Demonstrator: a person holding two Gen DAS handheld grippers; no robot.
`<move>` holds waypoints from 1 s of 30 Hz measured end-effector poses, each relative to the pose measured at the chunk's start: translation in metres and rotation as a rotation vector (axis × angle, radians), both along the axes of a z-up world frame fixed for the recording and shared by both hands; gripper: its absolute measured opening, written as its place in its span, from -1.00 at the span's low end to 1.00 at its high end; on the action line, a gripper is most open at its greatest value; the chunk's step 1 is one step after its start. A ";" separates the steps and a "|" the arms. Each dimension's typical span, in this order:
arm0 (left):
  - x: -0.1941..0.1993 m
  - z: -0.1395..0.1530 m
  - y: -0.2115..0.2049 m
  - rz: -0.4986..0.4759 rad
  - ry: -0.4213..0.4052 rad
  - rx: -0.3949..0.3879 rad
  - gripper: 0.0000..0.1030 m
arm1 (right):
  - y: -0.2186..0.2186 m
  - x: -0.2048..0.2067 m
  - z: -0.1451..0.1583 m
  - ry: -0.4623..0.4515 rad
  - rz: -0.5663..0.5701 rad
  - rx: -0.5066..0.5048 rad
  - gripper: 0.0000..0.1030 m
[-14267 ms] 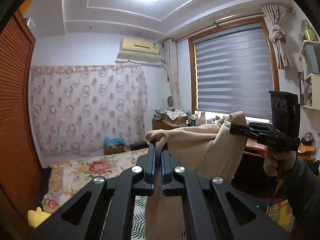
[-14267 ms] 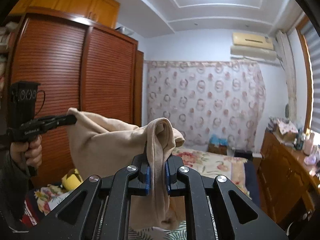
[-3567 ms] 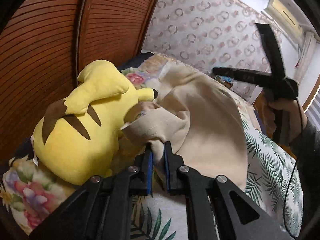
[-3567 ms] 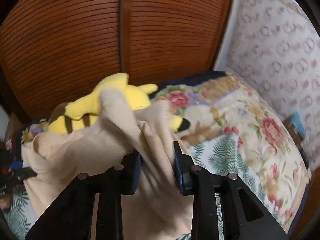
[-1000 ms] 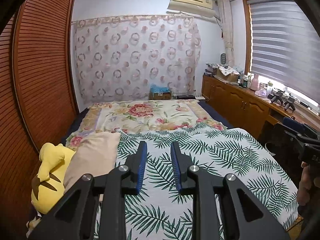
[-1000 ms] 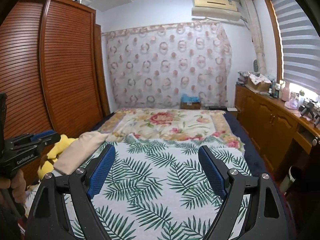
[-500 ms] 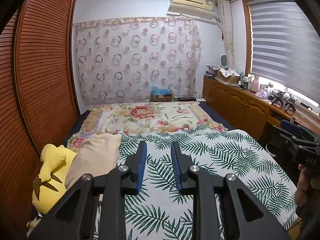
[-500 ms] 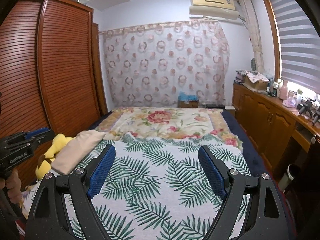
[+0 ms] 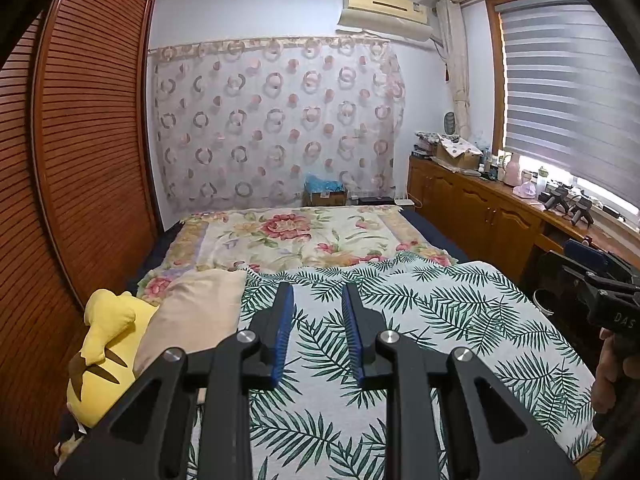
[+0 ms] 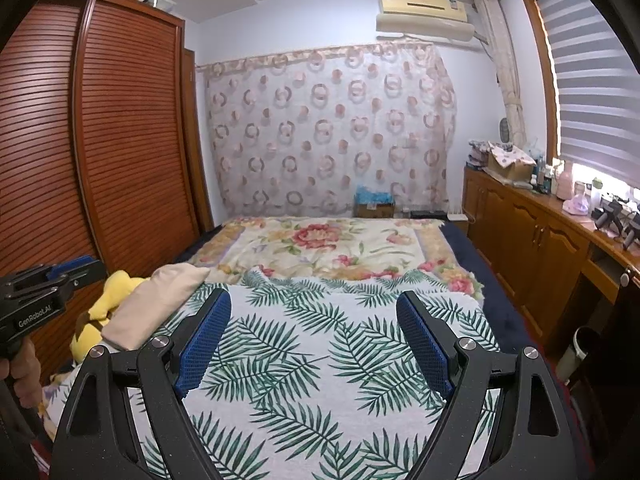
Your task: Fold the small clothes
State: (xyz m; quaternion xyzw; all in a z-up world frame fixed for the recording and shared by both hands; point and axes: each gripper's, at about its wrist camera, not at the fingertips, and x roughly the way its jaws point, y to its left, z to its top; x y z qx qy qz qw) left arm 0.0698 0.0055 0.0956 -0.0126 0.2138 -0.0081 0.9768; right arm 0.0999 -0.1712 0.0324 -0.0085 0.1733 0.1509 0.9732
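I'm holding both tongs empty over the palm-leaf blanket (image 10: 320, 360), left gripper (image 9: 316, 312) cracked narrowly, right gripper (image 10: 314, 320) spread wide, while the folded beige garment (image 9: 192, 312) is sitting far-left against the yellow plush (image 9: 104, 344), so this piece looks finished.

The left tongs (image 9: 316, 312) hover over the leaf-print blanket (image 9: 440, 320) on the bed, jaws slightly apart with nothing between them. A folded beige garment (image 9: 192, 312) lies at the left edge against a yellow plush toy (image 9: 104, 344). The right tongs (image 9: 600, 280) show at far right.
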 end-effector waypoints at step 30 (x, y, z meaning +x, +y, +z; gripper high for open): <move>-0.001 -0.003 0.000 0.000 -0.001 0.005 -0.52 | -0.002 0.001 -0.001 -0.001 -0.001 0.000 0.68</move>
